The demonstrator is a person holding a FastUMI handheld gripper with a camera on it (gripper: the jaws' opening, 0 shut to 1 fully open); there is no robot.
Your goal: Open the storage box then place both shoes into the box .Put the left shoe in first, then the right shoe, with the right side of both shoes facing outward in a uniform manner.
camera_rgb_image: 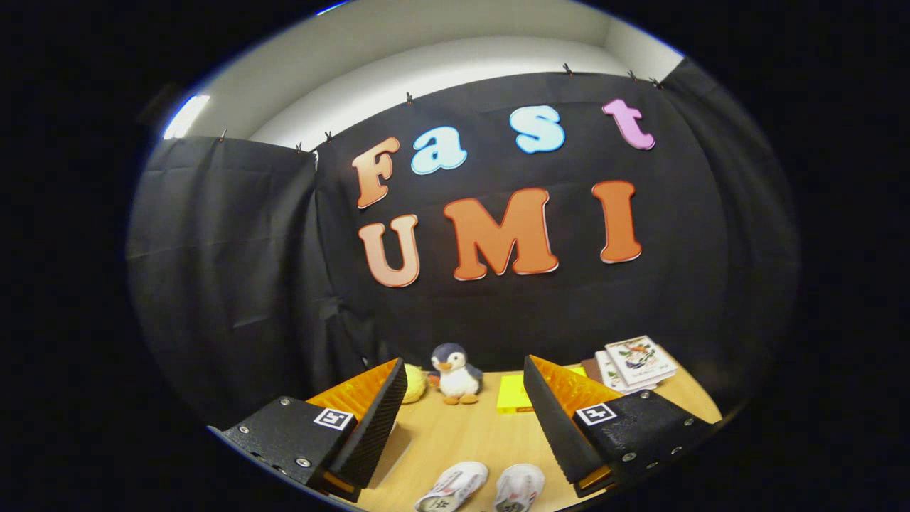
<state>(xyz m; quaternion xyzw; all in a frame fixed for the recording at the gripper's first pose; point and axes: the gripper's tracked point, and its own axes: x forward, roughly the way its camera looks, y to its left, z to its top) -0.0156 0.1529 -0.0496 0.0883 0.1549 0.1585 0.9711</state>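
Above a wooden table (462, 434), the gripper (466, 398) hangs with its jaws spread wide, holding nothing. Two white shoes (480, 487) lie side by side on the tabletop between the fingers, close below them. Beyond the fingers, a plush penguin (455, 373) stands against the black cloth wall beside a yellow book (513, 395), and a stack of books (636, 363) rests nearby; their cover lettering is too small to read.

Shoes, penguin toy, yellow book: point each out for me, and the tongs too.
Shoes (455, 486): gripper view, upper of the nearer-left shoe.
Penguin toy (456, 380): gripper view, its belly.
Yellow book (513, 395): gripper view, its cover.
Tongs (466, 419): gripper view, midway between tips, open, holding nothing.
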